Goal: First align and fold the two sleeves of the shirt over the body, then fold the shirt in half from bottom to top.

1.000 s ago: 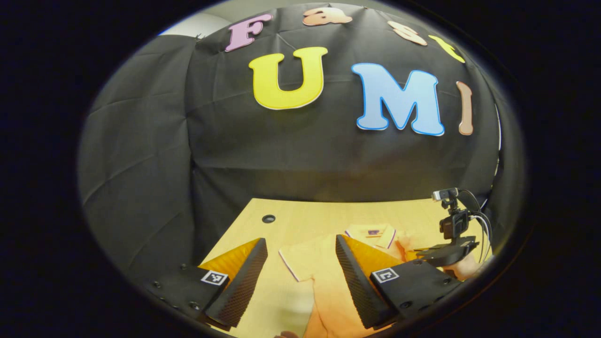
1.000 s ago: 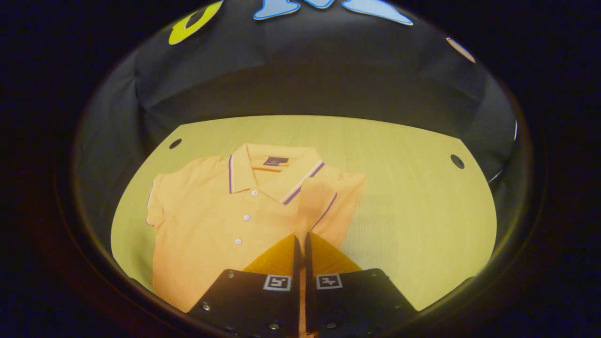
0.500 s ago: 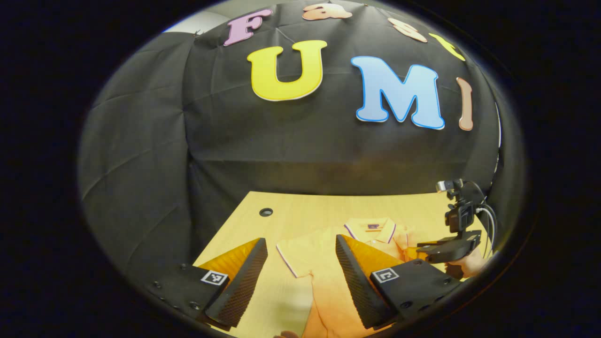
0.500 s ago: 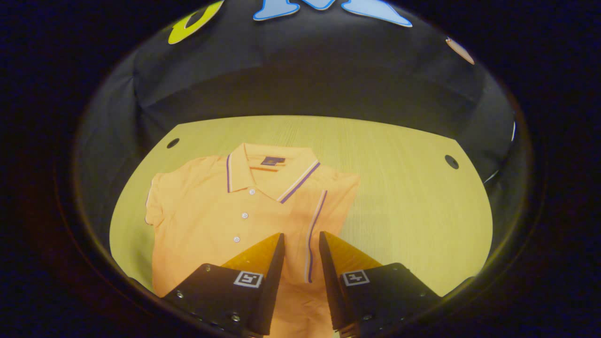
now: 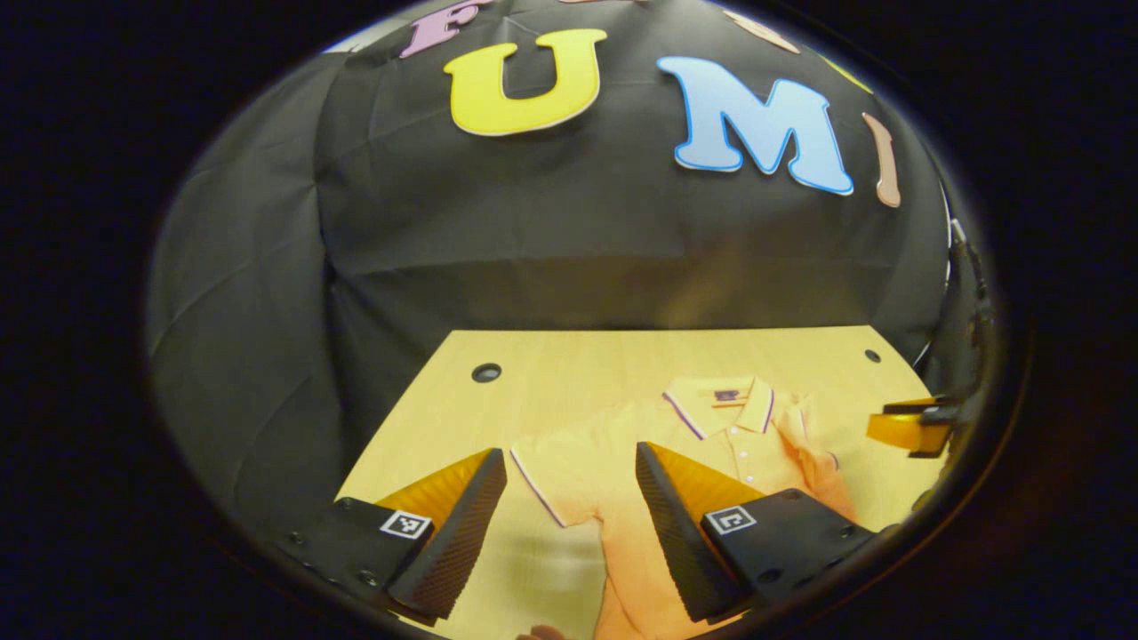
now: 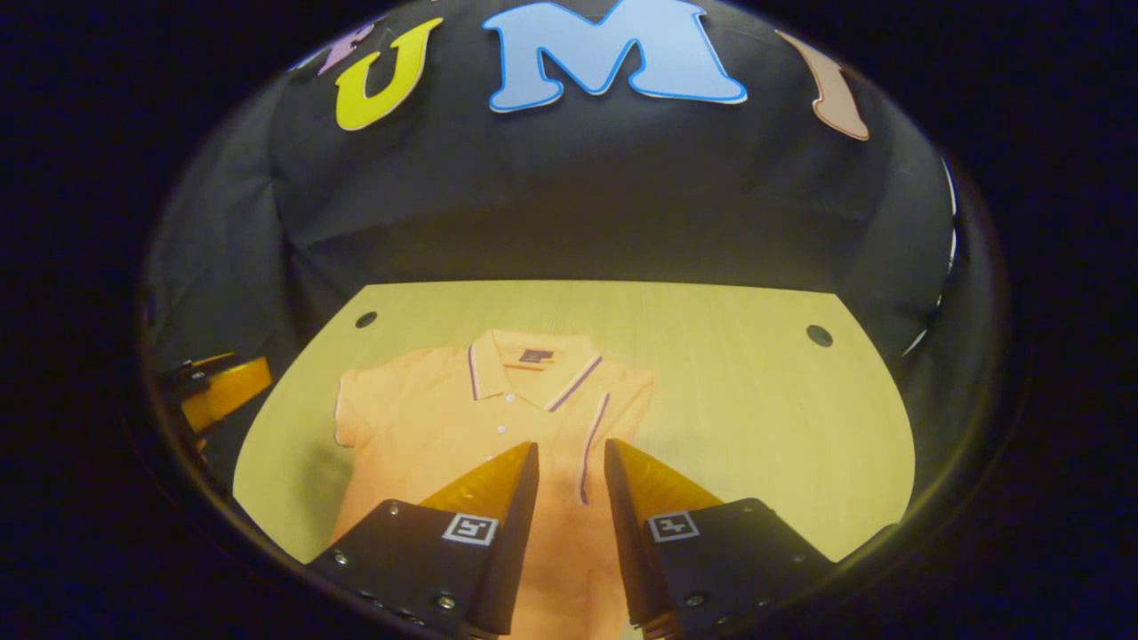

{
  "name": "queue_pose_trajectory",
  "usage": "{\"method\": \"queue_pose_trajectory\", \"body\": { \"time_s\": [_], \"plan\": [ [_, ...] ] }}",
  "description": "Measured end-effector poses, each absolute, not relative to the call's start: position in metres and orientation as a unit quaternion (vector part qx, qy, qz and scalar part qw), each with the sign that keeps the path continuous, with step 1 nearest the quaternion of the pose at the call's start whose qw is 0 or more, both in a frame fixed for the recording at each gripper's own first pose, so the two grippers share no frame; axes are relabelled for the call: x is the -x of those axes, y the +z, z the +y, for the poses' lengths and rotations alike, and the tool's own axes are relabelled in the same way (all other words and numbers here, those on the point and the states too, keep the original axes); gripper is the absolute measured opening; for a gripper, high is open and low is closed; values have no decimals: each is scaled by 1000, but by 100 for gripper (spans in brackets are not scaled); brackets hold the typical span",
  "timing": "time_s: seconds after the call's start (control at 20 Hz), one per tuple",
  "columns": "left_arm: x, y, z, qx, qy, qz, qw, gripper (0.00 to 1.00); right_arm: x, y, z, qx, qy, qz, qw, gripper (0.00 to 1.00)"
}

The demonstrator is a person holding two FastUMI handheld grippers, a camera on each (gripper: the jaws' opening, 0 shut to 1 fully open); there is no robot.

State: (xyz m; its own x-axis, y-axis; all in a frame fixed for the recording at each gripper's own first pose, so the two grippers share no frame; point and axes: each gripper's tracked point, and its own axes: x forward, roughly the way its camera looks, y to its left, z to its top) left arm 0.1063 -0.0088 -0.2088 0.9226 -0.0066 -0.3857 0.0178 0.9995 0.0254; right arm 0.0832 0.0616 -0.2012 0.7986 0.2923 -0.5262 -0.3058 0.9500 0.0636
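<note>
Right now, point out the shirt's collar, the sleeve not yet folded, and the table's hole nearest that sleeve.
collar point(image 6: 532, 366): right gripper view, its middle.
unfolded sleeve point(image 6: 356, 409): right gripper view, sleeve fabric near cuff.
table hole point(image 6: 365, 319): right gripper view, its centre.

Orange polo shirt point(image 6: 444, 427), one item, lying flat.
Front up on the wooden table point(image 6: 756, 418), collar point(image 6: 531, 369) toward the far edge; purple-and-white trim, white buttons; one sleeve point(image 6: 613, 418) folded over the body, the other sleeve point(image 6: 356, 413) spread outward.
</note>
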Motion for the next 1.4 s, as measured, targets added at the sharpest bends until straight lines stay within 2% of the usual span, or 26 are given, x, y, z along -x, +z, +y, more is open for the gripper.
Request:
{"method": "queue_pose_trajectory", "body": {
  "time_s": [0.1, 0.4, 0.7, 1.15, 1.4],
  "plan": [
    [-122, -231, -5, -11, -8, 211, 977, 96, -68, -189, 58, -3, 158, 273, 949, 45],
    [-160, -299, 9, -22, -14, 266, 964, 96, -37, -161, 35, -38, 133, 261, 956, 47],
    [-175, -347, 11, -13, -11, 308, 951, 97, -18, -159, 4, -37, 97, 266, 958, 47],
    [-174, -382, 9, -4, 4, 341, 940, 96, -8, -158, -21, -42, 66, 266, 961, 47],
    [-174, -382, 9, 14, 10, 330, 944, 96, -5, -159, -29, -46, 56, 267, 961, 47]
  ]
}}
